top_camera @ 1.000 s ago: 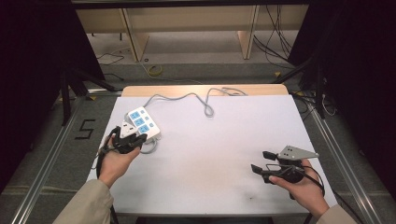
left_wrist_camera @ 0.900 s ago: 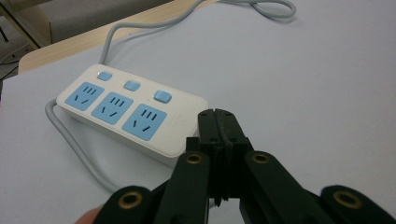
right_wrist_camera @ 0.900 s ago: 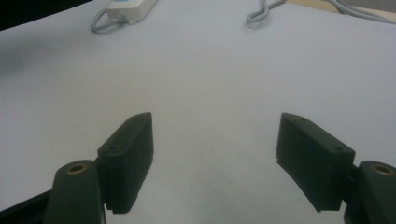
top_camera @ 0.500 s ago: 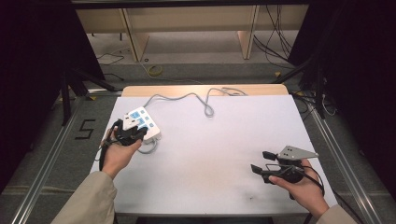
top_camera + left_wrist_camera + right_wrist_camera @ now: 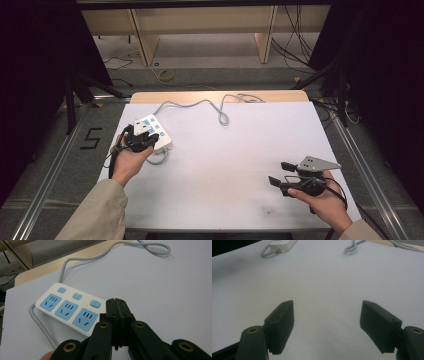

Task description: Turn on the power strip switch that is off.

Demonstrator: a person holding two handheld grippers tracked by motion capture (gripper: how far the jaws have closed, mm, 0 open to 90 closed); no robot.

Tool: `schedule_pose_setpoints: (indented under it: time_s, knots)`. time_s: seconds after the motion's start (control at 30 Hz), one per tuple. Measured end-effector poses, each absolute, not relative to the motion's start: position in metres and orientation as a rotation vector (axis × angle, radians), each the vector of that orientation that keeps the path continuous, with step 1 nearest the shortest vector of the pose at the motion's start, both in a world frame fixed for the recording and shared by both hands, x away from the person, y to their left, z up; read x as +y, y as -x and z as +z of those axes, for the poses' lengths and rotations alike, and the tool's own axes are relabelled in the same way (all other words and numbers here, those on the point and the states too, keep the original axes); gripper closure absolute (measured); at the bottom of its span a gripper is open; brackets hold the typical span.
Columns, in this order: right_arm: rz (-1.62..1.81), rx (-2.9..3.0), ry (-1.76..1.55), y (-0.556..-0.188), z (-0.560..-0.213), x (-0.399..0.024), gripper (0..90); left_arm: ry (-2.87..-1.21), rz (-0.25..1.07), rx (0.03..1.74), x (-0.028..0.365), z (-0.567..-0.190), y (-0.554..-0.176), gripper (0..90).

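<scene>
Left gripper (image 5: pixel 115 305) edged onto power strip (image 5: pixel 67 308) | jaws pressed together, poised over nearest switch | right gripper (image 5: pixel 328 322) spread, idle | next: press precisely.

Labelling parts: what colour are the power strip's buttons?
Light blue buttons, clearest in the left gripper view.

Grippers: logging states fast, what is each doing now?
Left gripper: closed, empty, by the power strip.
Right gripper: open, empty, over the table.
</scene>
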State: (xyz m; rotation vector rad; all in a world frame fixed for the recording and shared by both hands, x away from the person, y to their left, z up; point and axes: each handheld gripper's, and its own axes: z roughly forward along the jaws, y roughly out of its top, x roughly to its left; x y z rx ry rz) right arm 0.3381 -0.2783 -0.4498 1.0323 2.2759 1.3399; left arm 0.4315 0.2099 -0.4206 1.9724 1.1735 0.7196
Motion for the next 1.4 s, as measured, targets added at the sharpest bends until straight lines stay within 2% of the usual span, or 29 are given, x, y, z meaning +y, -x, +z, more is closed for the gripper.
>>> schedule_pose_setpoints:
  time_s: [1.4]
  knots:
    - [1.333,2.282,-1.02,-0.338,-0.45,-0.279,28.4,-1.989,0.731,1.213,0.204,-0.42,-0.464,89.7]
